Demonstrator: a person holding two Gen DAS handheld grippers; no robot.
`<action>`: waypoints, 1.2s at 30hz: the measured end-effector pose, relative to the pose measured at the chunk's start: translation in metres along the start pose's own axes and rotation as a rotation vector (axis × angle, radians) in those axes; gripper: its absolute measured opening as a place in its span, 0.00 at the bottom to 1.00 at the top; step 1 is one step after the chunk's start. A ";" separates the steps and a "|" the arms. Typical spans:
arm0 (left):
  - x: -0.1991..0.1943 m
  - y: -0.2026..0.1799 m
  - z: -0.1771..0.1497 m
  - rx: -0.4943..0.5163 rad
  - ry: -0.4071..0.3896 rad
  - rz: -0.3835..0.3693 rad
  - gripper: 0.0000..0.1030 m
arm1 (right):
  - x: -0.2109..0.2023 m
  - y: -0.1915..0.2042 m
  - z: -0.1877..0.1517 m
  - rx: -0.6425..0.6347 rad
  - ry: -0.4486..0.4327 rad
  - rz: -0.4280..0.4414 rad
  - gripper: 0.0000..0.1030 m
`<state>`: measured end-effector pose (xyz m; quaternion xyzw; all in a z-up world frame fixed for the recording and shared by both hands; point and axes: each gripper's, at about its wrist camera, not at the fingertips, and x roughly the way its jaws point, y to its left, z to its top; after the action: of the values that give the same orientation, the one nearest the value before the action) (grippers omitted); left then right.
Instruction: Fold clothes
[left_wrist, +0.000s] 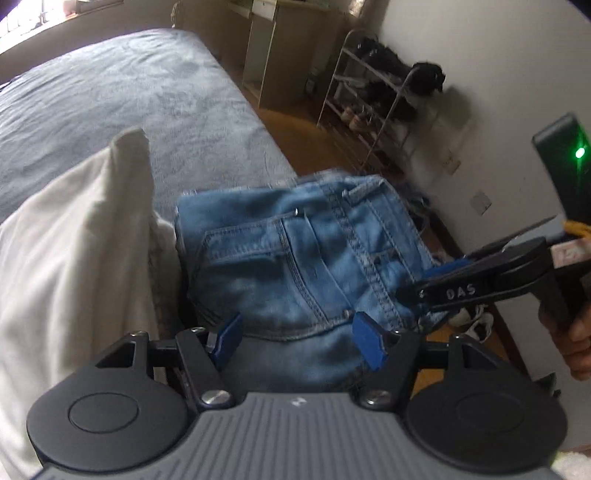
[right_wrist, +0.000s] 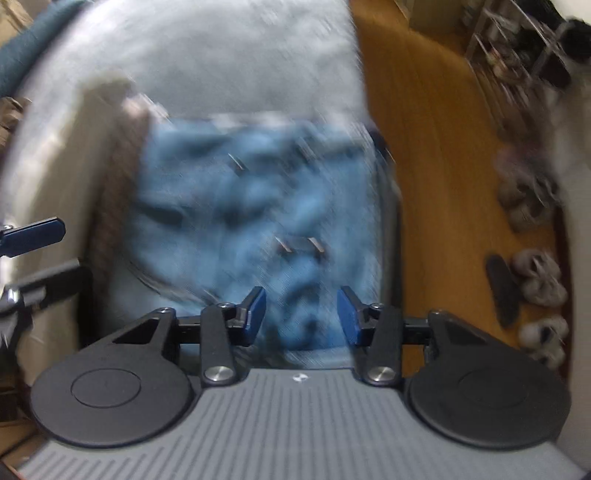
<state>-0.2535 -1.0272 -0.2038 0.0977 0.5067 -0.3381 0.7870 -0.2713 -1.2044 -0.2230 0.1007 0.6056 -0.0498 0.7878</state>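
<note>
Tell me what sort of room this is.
Most likely a bedroom in a home: folded jeans lie on a bed with a grey-blue cover, a shoe rack stands by the wall, and the floor is wood.

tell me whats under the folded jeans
The folded jeans lie on the grey-blue bed cover, beside a white cloth. Whatever sits directly beneath them is covered.

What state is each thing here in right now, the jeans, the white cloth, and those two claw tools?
Jeans: folded into a compact bundle on the bed, back pocket facing up.
White cloth: lying bunched beside the jeans, on their left.
Bed: covered by a blue-grey blanket.
Left gripper: open, nothing between its fingers.
Right gripper: open, holding nothing; this view is blurred.
Shoe rack: upright by the wall, shoes on it.
</note>
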 end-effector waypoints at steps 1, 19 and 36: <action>0.003 -0.007 -0.002 0.002 0.010 0.018 0.65 | -0.002 -0.003 -0.003 0.006 -0.005 0.003 0.36; -0.156 -0.102 0.020 -0.233 -0.270 0.276 0.95 | -0.150 -0.049 -0.054 0.020 -0.310 0.142 0.70; -0.210 -0.134 0.003 -0.271 -0.248 0.359 1.00 | -0.192 -0.023 -0.092 -0.093 -0.341 0.075 0.88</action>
<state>-0.3904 -1.0384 0.0042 0.0373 0.4214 -0.1315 0.8965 -0.4127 -1.2156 -0.0625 0.0766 0.4608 -0.0086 0.8841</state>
